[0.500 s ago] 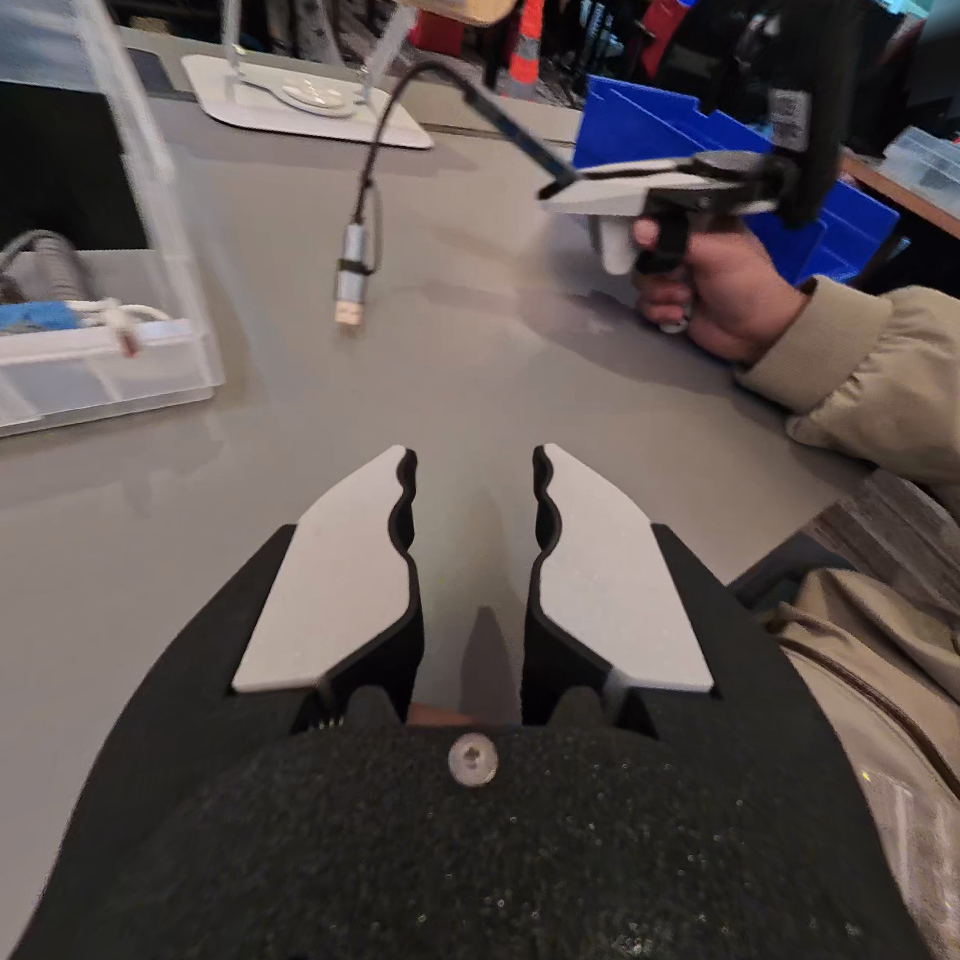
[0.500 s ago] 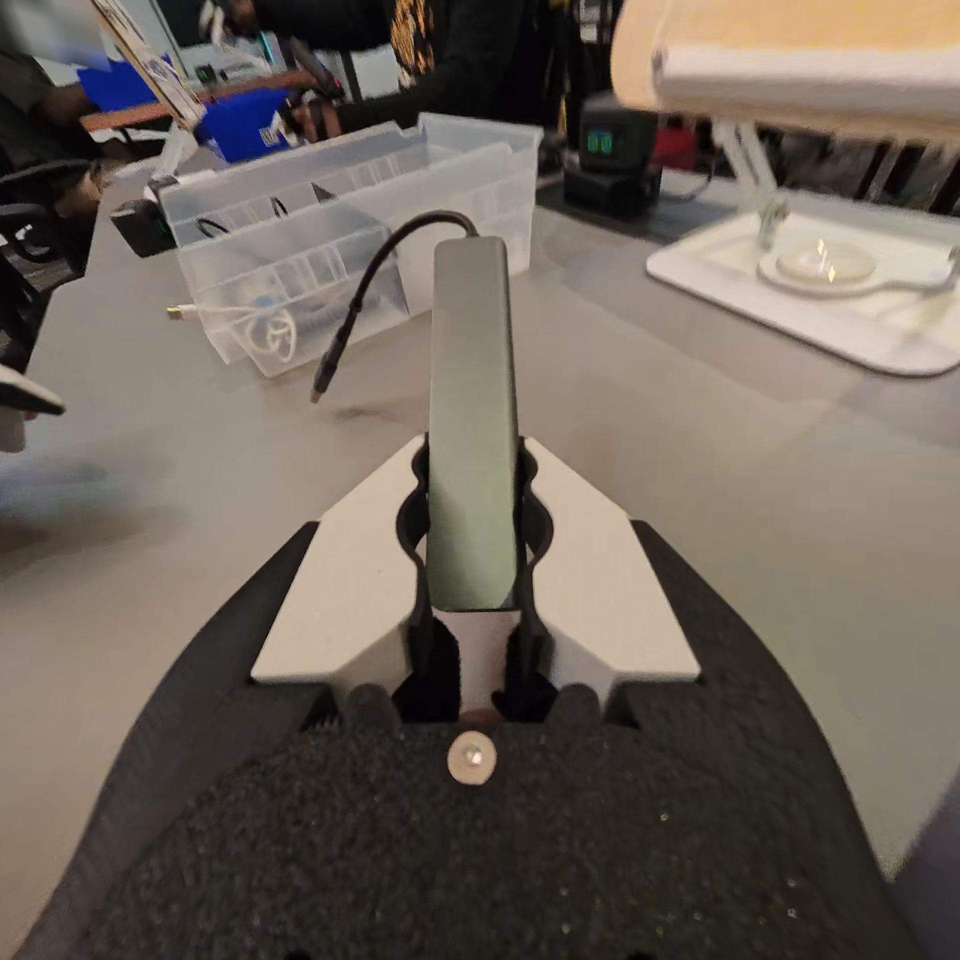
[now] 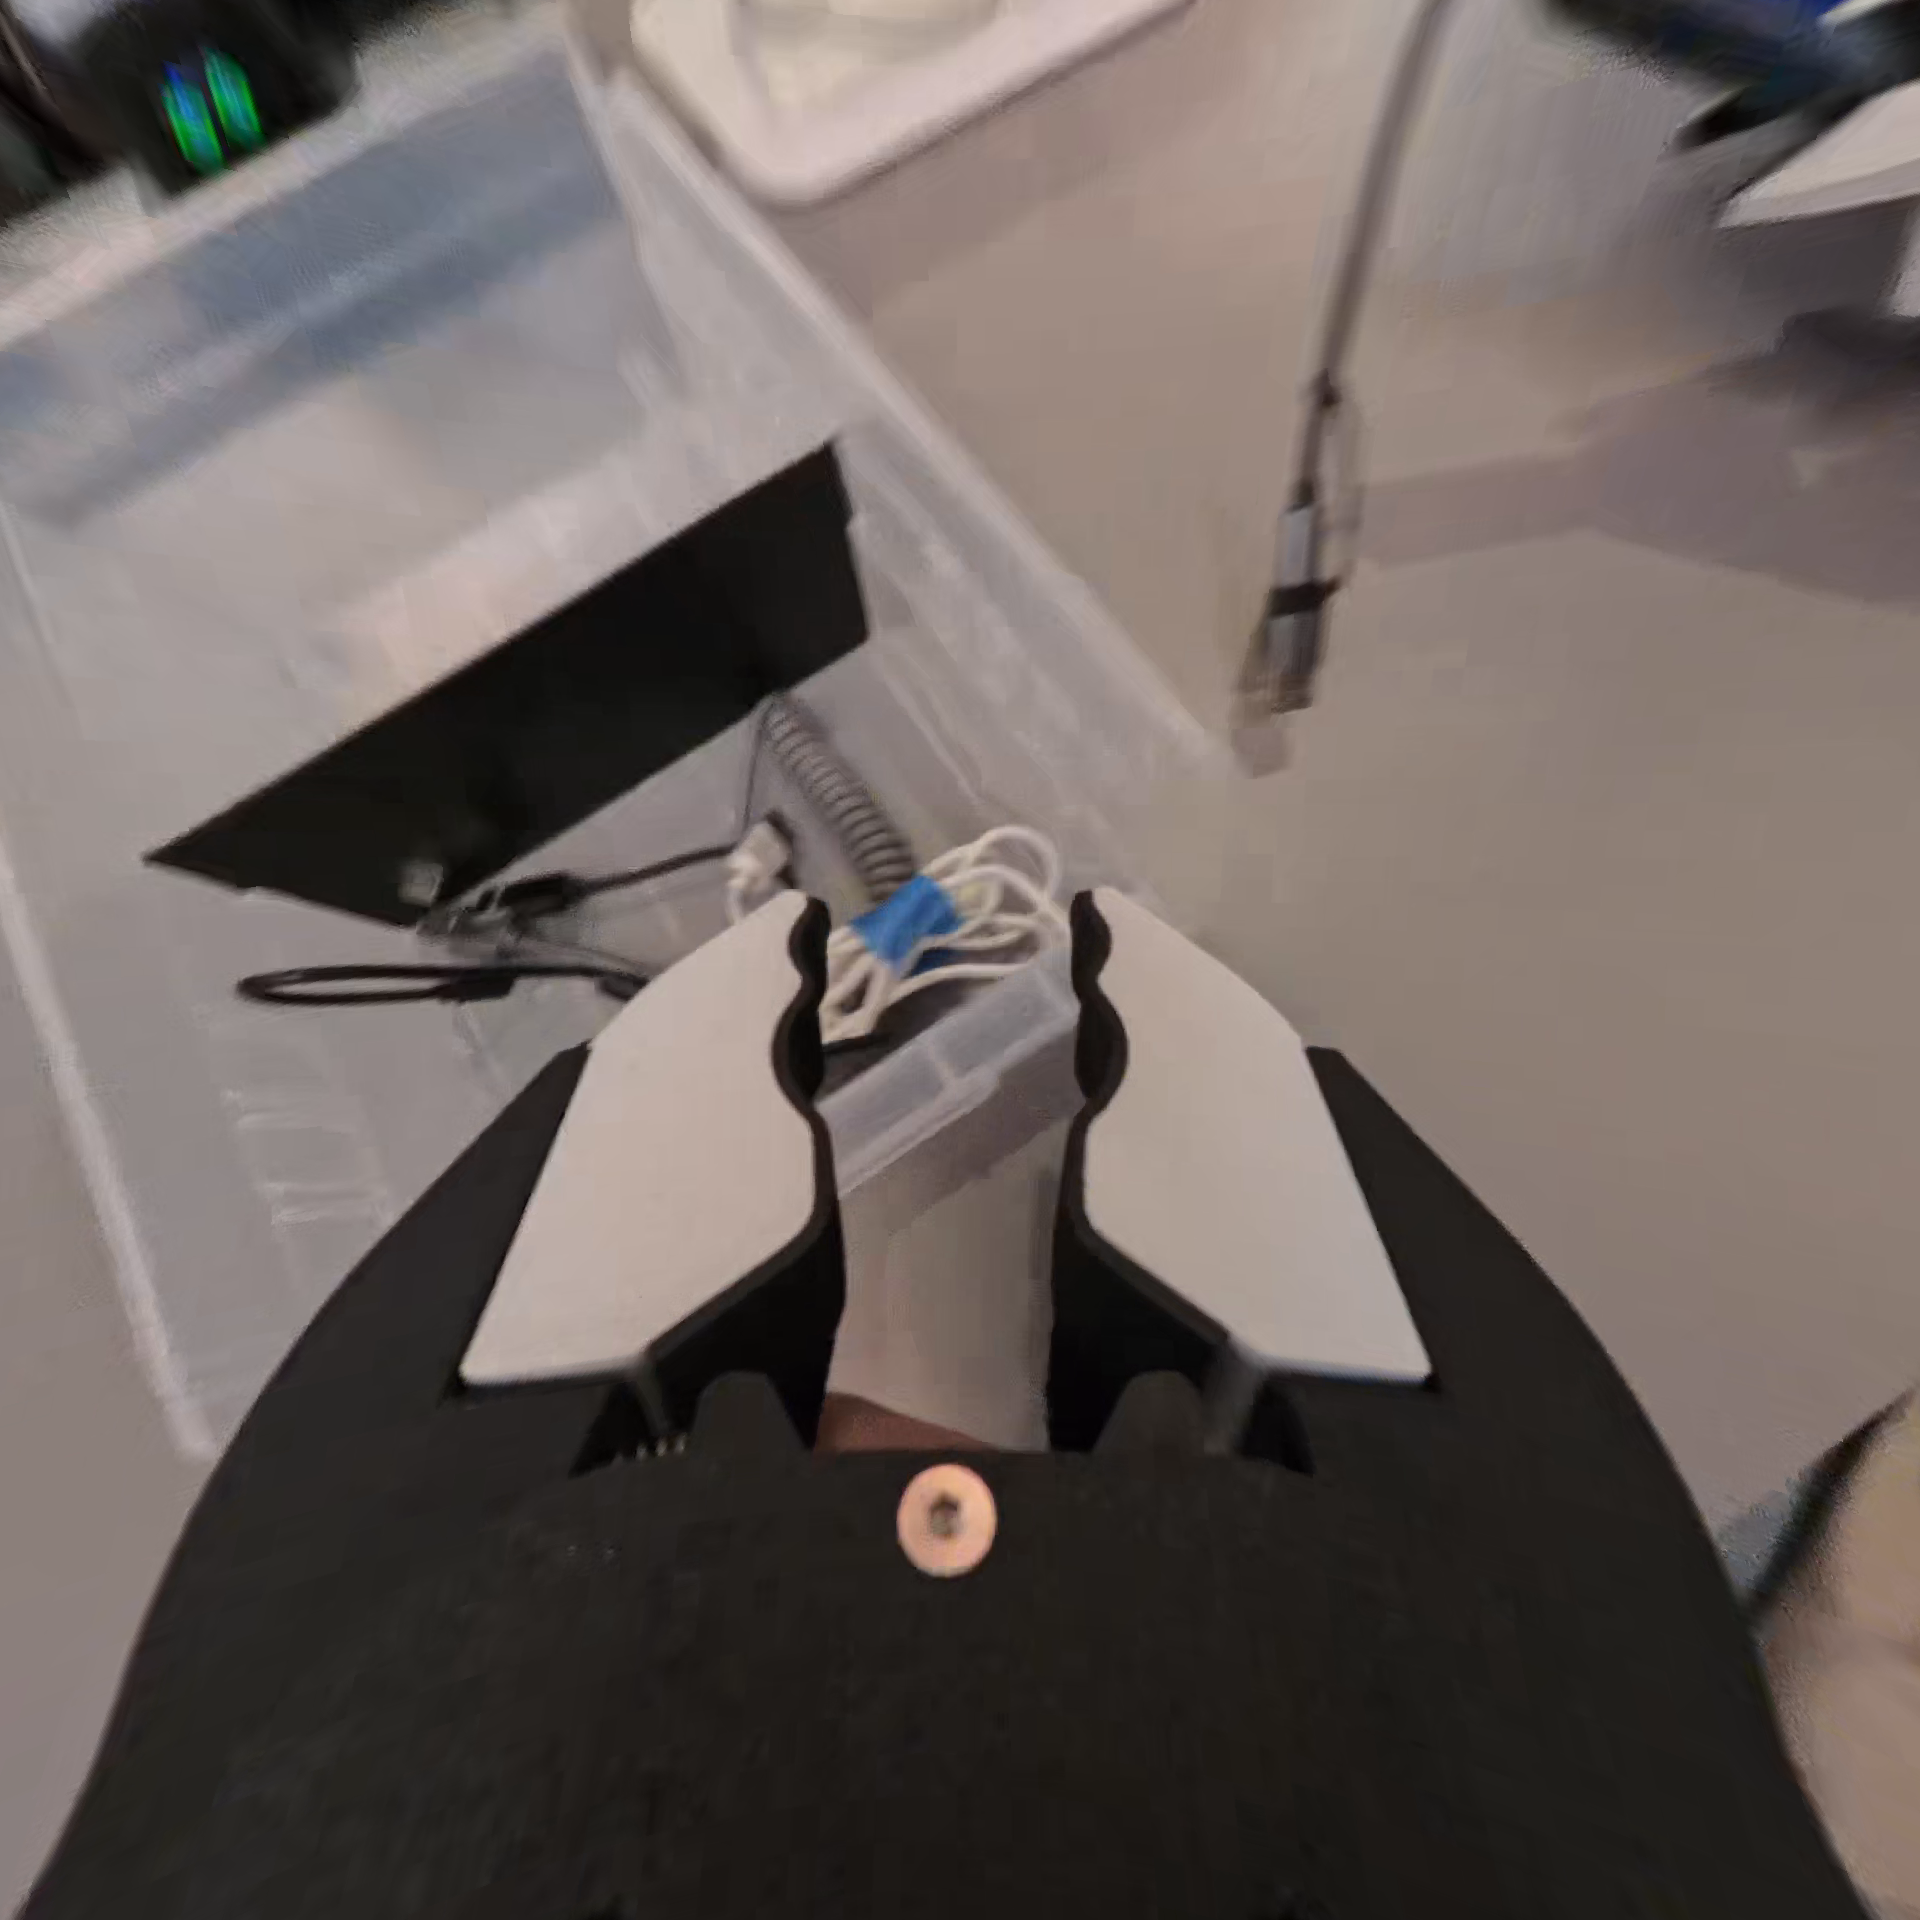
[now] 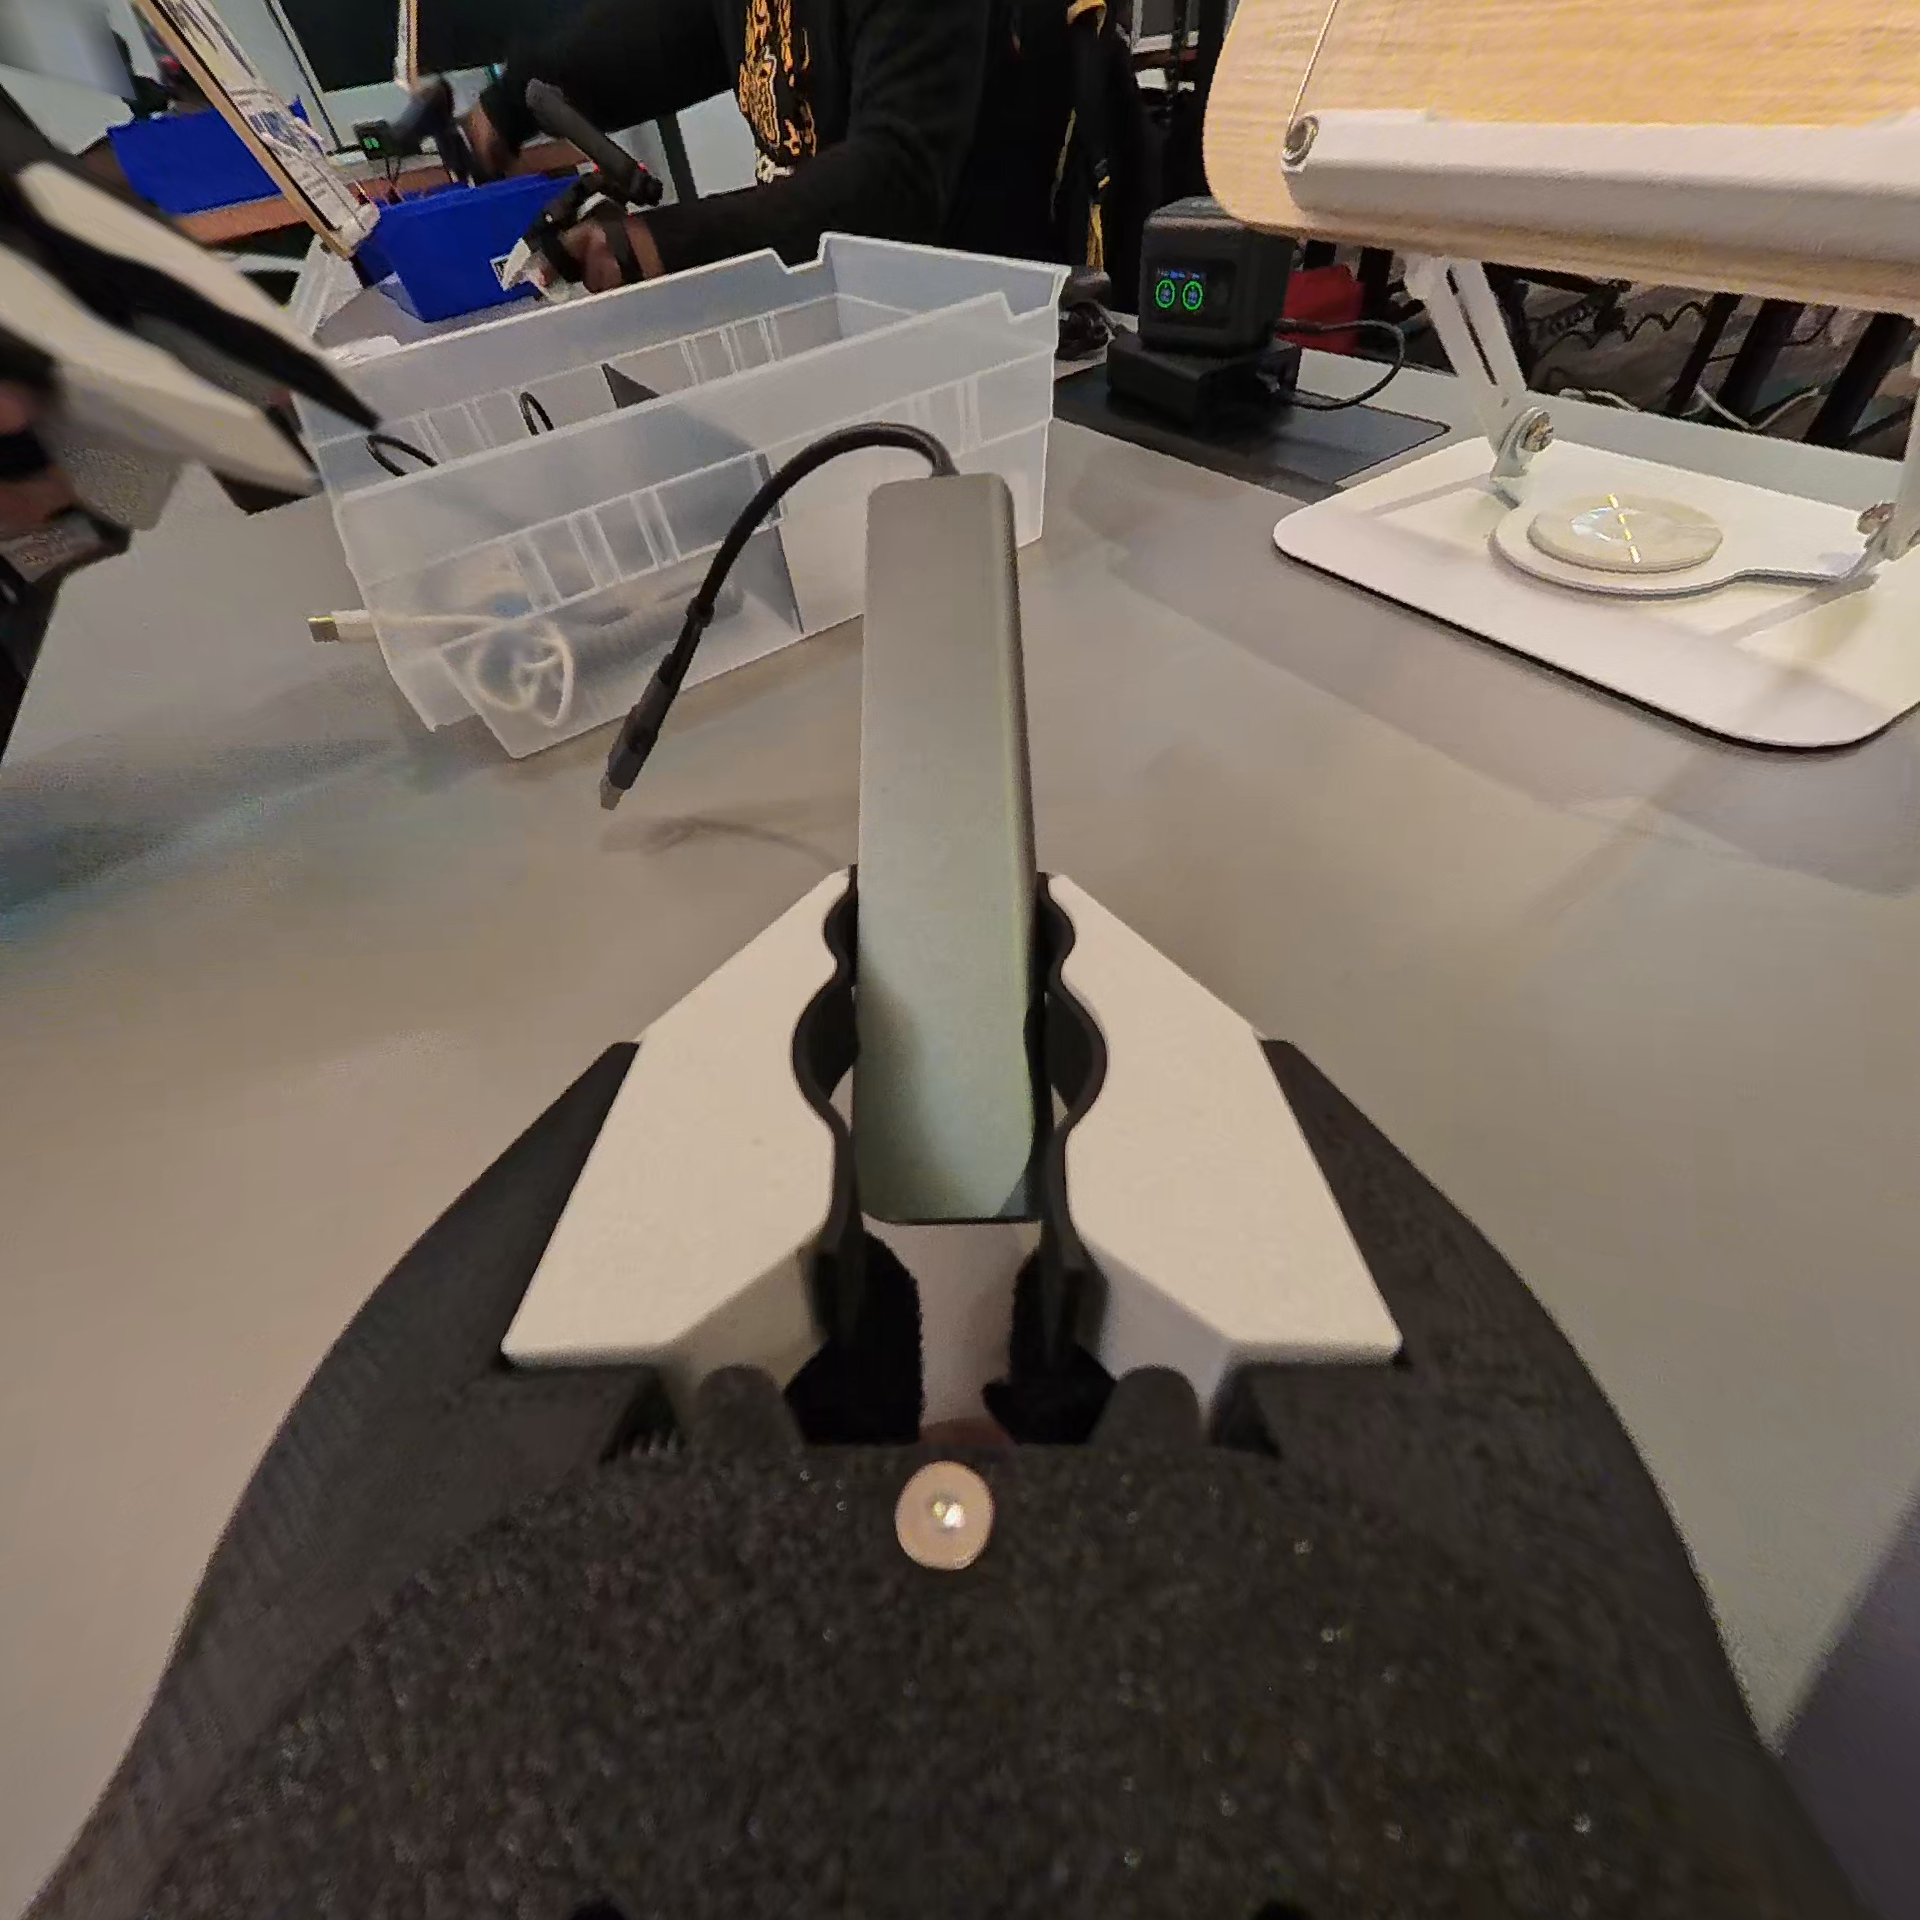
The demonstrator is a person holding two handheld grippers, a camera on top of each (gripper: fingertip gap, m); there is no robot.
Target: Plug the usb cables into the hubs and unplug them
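Observation:
My right gripper (image 4: 948, 894) is shut on a grey USB hub (image 4: 943, 831), held above the grey table. The hub's black cable (image 4: 717, 592) curves off its far end and hangs down, its plug (image 4: 629, 764) free in the air. In the blurred left wrist view that plug (image 3: 1288, 613) hangs at the upper right. My left gripper (image 3: 940, 914) is open and empty, just above the near end of a clear plastic bin (image 3: 966, 1029). A coiled white cable with a blue band (image 3: 935, 925) lies in the bin right past the fingertips. The left gripper also shows in the right wrist view (image 4: 156, 343), at the far left.
The clear bin (image 4: 935, 343) has dividers, a black panel (image 3: 540, 707) and black cables (image 3: 416, 977) inside. A white stand base (image 4: 1621, 634) with a wooden top (image 4: 1558, 125) stands at the right. A small black device with green lights (image 4: 1195, 281) and a person in black (image 4: 831, 104) are behind. Left tips to right tips: about 30 centimetres.
My left gripper has swung left and forward from the open table to the clear bin, still open. My right gripper keeps holding the hub almost still.

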